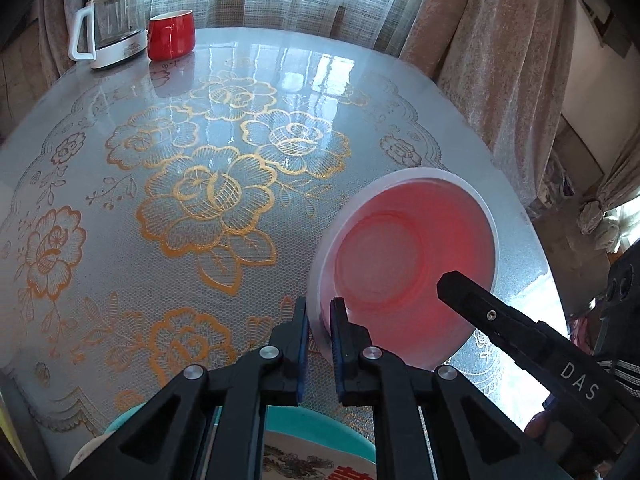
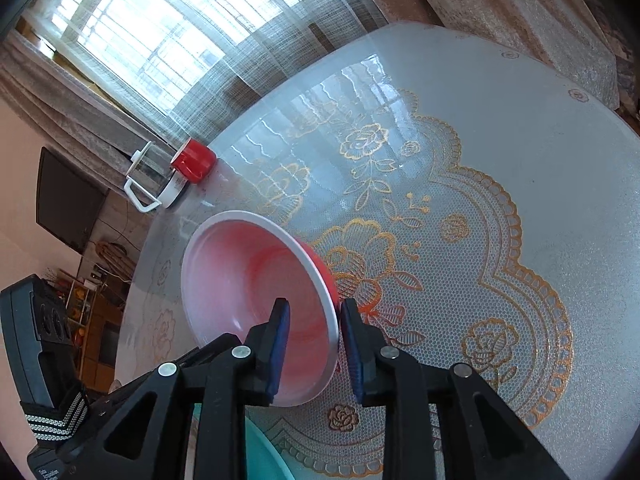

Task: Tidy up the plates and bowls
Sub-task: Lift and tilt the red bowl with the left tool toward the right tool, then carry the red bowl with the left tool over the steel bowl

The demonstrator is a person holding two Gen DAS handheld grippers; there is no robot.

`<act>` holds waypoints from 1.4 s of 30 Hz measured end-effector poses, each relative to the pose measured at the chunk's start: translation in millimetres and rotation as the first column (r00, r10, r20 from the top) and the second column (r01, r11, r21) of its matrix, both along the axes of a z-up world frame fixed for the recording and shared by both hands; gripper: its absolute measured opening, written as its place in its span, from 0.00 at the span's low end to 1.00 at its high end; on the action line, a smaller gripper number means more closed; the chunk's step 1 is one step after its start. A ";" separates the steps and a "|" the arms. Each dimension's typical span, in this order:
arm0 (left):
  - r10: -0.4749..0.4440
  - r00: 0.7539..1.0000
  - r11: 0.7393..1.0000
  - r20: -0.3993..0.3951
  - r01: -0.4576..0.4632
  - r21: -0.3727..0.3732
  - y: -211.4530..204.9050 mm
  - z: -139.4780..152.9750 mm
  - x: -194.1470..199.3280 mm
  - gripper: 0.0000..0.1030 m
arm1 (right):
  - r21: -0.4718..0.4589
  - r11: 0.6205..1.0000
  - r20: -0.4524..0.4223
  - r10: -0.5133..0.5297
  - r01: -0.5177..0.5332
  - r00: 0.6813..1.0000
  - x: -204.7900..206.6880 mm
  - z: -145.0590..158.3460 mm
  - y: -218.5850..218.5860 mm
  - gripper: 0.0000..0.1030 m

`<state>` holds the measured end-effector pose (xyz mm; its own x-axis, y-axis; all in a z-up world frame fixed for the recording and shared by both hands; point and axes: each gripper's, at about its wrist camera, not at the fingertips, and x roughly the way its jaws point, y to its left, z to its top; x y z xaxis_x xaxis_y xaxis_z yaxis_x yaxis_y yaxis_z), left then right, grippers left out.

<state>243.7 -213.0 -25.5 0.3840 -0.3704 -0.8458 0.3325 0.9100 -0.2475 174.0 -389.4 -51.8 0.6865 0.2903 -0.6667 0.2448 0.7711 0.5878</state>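
The red bowl [image 1: 404,264] hangs tilted above the worktop's [image 1: 160,208] right edge. The left gripper [image 1: 319,330] has its jaws clamped on the rim; the right gripper's [image 2: 314,344] jaws stand apart around the opposite rim. With one thin-rim grip, the bowl could swing or slip free.

bowl [image 1: 404,256] on table [image 1: 200,240] | mug [image 1: 171,35] beside kettle [image 1: 110,26], far edge

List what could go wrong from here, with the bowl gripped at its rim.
1. The left gripper pinches only the thin rim of the tilted bowl; it could slip or swing.
2. The right gripper straddles the opposite rim with its pads apart, so it gives no support if the bowl drops.
3. A plate lies just below; a falling bowl might strike it.
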 end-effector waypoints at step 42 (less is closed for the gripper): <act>-0.054 0.998 0.989 0.025 0.057 -0.138 11.6 22.4 -0.8 0.18 | 0.006 0.996 0.037 -0.090 0.090 0.995 -32.0 12.7 -38.4 0.48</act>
<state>242.9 -201.4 -3.1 0.3769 -0.5052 -0.7763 0.3885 0.8471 -0.3626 142.0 -427.8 -39.1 0.7342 0.2287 -0.6393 0.2911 0.7446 0.6007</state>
